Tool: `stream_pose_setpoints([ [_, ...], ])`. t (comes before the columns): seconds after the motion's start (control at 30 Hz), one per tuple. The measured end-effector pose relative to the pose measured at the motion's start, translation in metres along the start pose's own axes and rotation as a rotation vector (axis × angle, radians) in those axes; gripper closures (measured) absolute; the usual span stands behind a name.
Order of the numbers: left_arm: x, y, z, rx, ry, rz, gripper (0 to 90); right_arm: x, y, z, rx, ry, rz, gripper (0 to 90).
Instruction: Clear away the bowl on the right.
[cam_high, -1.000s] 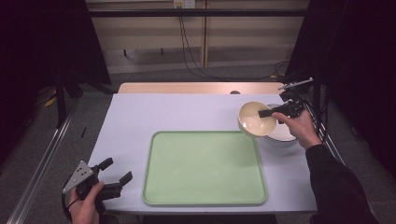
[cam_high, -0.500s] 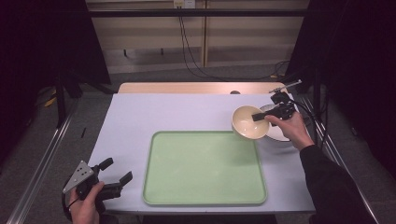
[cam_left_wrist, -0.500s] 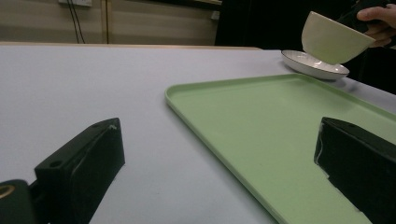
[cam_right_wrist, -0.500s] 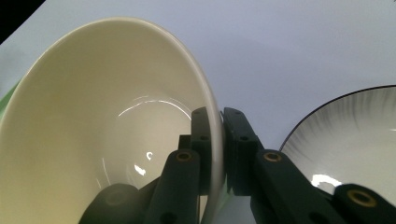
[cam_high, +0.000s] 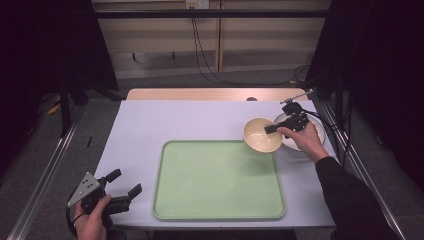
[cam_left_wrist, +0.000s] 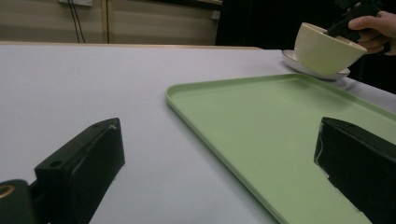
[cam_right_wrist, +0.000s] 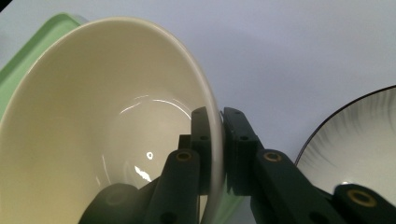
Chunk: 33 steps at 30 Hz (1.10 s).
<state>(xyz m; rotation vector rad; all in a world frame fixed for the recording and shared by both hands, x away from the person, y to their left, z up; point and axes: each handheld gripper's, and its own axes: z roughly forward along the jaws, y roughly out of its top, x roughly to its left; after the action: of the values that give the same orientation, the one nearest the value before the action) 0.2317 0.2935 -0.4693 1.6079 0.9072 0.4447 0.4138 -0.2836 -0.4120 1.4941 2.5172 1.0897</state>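
- Right tongs (cam_high: 272, 128) clamp the cream bowl's (cam_high: 261, 136) rim, one jaw inside, one outside
- Bowl tilted, off the counter (cam_high: 175, 120), between green tray (cam_high: 220, 185) and plate (cam_high: 320, 131)
- Left tongs (cam_high: 125, 183) wide, holding nothing

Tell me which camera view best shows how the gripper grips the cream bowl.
The right gripper view: the right gripper pinches the cream bowl wall. The high view shows the bowl small; the left gripper view shows its outside.
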Motion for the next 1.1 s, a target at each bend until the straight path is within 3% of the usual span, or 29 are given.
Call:
stream_pose_setpoints([
  [0.4,0.0,0.0,0.001,-0.002,0.001,-0.006,1.7,0.004,-0.004,0.023,0.077,-0.024,0.004,83.7],
  [1.1,0.0,0.0,0.0,0.002,-0.002,-0.001,1.7,-0.001,-0.011,0.038,0.121,-0.025,0.019,84.2],
])
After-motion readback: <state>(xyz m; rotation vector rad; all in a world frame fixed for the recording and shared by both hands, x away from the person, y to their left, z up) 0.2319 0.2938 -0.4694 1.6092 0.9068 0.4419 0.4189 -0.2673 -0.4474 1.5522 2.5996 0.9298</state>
